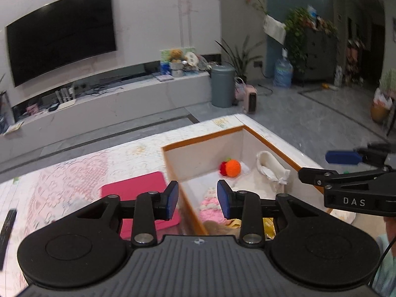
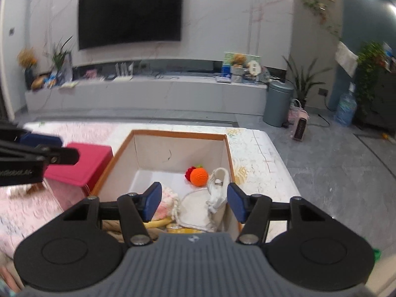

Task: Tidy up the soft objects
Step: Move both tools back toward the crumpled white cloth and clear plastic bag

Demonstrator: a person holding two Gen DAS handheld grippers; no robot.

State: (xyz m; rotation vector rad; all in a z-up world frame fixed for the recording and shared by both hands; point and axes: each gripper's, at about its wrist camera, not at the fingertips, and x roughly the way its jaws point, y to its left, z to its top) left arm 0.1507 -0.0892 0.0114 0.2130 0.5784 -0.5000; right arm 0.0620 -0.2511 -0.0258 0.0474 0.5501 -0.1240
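A white storage box with an orange rim (image 1: 205, 137) (image 2: 178, 131) stands on the patterned table. Inside lie an orange crocheted ball (image 1: 233, 168) (image 2: 199, 177), a white cloth piece (image 1: 271, 168) (image 2: 217, 185), a pink-and-white knitted item (image 1: 210, 204) (image 2: 165, 204), and yellow and tan soft things at the near end. My left gripper (image 1: 197, 200) is open and empty above the box's left wall. My right gripper (image 2: 193, 204) is open and empty above the box; it also shows in the left wrist view (image 1: 341, 163).
A pink pad (image 1: 141, 198) (image 2: 79, 164) lies left of the box. A dark remote (image 1: 6, 232) lies at the table's left edge. Beyond the table are the TV console (image 2: 148, 94), a grey bin (image 2: 277, 104) and a small pink heater (image 2: 300, 126) on the floor.
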